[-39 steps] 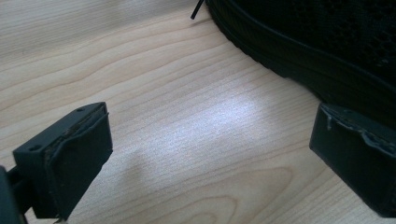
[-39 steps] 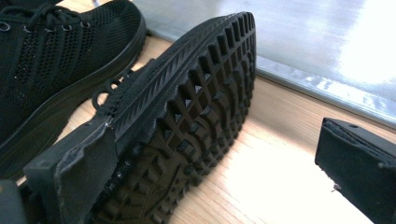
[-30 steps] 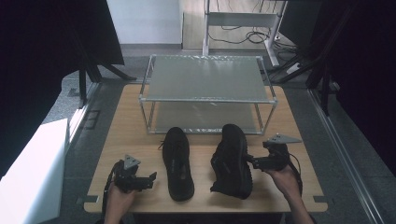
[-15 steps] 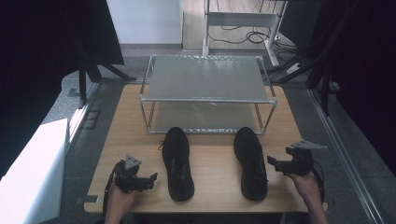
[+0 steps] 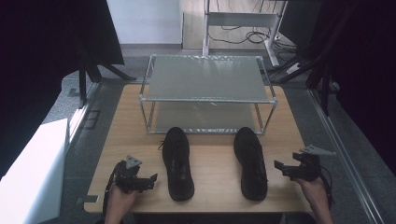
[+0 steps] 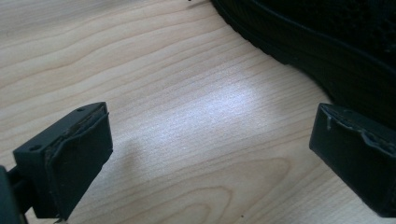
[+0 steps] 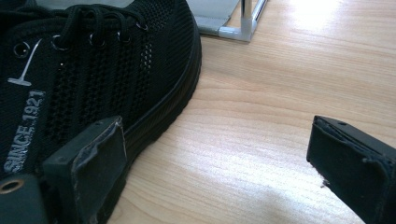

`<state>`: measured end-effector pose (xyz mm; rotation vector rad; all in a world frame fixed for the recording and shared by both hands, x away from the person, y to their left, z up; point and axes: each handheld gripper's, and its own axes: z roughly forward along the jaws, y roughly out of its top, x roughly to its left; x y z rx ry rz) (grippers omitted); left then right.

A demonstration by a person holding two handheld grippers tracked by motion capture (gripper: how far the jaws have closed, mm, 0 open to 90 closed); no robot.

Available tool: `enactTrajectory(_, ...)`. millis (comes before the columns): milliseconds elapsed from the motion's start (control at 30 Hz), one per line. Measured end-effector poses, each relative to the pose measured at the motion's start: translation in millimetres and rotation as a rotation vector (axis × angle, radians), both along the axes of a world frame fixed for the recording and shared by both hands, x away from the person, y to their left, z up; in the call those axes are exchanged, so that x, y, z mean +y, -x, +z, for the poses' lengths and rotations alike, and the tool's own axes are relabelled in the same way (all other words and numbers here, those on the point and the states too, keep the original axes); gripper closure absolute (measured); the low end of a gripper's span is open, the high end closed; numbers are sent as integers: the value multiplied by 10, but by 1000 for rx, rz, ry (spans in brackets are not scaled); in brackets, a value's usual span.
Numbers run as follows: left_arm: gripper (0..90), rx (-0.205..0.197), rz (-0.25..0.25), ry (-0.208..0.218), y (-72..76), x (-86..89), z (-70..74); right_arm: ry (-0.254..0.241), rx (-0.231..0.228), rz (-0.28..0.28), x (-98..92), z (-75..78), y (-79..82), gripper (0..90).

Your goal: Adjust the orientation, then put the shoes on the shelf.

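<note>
wooden table — rack, seemingly two shoes.

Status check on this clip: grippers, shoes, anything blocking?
Left gripper open, empty. Right gripper open, empty. Left shoe and right shoe upright on table, apart, before rack. Nothing blocking.

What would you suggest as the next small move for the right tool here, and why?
Probably ease the right tool sideways toward the right shoe so its open jaws straddle the side. Both shoes stand upright on the table just in front of the empty two-tier rack, and this tool sits beside the shoe, holding nothing.
</note>
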<state>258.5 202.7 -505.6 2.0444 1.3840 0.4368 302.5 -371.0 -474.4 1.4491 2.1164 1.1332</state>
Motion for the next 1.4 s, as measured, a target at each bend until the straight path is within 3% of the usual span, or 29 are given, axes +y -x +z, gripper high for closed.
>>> enactTrajectory(200,0,-6,13,39,3,16,32,-5,-2,1,6,10,34,46)
enactTrajectory(467,9,-45,40,75,40,-11,128,-21,-9,21,37,59,133,46)
enactTrajectory(933,9,-102,39,139,113,-316,305,-121,-39,76,226,210,264,58)
enactTrajectory(1033,5,-105,37,153,81,-378,316,-147,-39,92,294,206,254,57)
enactTrajectory(1400,0,-98,-4,187,-120,-635,342,-156,18,115,593,34,28,115)
